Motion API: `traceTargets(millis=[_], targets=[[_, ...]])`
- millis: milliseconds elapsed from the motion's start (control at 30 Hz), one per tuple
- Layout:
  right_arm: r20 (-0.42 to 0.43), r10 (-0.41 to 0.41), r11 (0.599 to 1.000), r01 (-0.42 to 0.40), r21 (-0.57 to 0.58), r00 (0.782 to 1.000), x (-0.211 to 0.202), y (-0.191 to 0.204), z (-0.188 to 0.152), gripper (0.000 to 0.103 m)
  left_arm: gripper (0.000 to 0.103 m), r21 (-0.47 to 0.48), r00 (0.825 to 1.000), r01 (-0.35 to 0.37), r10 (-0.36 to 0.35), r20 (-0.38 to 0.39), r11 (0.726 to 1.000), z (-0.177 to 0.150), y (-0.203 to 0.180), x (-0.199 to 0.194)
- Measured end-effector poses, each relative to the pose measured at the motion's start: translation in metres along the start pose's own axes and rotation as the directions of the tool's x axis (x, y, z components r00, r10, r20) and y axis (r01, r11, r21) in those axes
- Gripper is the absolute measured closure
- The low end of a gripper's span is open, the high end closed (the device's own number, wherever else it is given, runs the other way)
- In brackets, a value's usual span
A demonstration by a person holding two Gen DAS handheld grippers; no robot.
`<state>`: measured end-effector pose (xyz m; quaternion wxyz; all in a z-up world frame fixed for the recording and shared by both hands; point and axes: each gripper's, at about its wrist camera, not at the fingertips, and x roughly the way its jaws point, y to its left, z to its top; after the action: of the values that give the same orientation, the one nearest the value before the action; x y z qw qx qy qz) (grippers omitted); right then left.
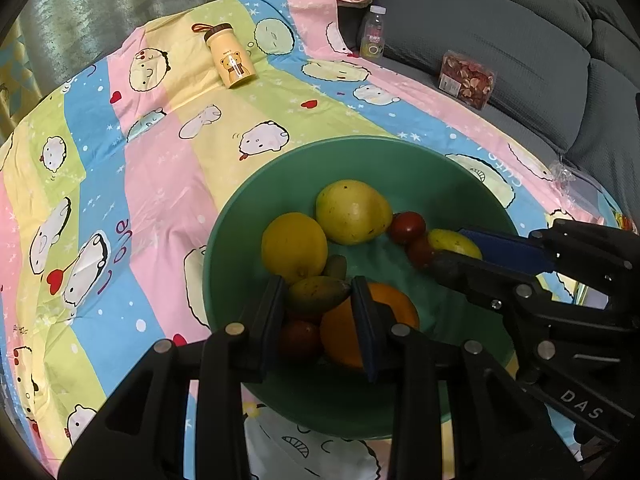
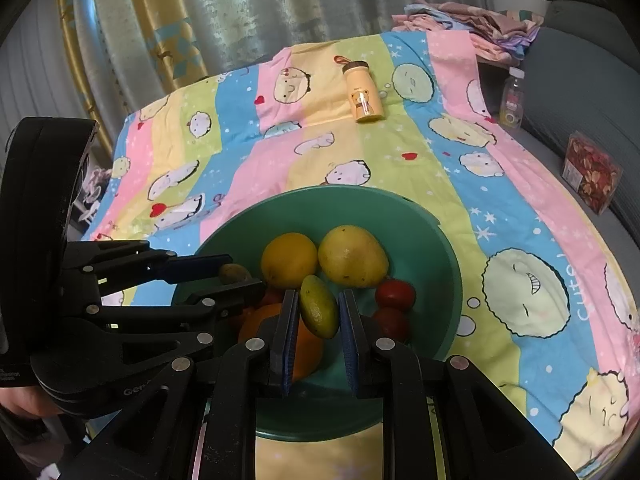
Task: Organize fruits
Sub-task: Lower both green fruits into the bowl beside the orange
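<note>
- The cartoon bedsheet covers the whole surface, and the green bowl stands near its front edge, just before both tools.
- A grey sofa lies beyond the sheet's right edge, with a packet of dried fruit and a small clear bottle on it; a yellow flask lies on its side near the far edge.
- In the bowl, the yellow mango and the lemon rest against the far wall, the orange at the near side, and red tomatoes towards the right wall.
- The left gripper holds a small greenish mango between its pads, low above the other fruits.
- The right gripper has a small yellow-green mango between its pads; whether both pads really press it I cannot tell, as a narrow gap shows at one side.
- I judge that both small fruits are about to be laid down. It is better to lower each to a bare part of the bowl floor, open slowly, and keep the two tools apart so they do not knock together.
</note>
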<state>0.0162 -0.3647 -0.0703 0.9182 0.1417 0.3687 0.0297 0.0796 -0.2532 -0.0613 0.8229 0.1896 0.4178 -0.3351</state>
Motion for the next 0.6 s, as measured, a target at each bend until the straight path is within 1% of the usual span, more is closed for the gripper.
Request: traceTargets(millis=[600], targets=[[-0.013,0.000,1.000,-0.001,-0.012,1.000,0.0013,0.0021,-0.0012,0.081,0.070,-0.001,1.000,-0.008,0.008,-0.011,1.000,-0.0006,0.0017,0.0015]])
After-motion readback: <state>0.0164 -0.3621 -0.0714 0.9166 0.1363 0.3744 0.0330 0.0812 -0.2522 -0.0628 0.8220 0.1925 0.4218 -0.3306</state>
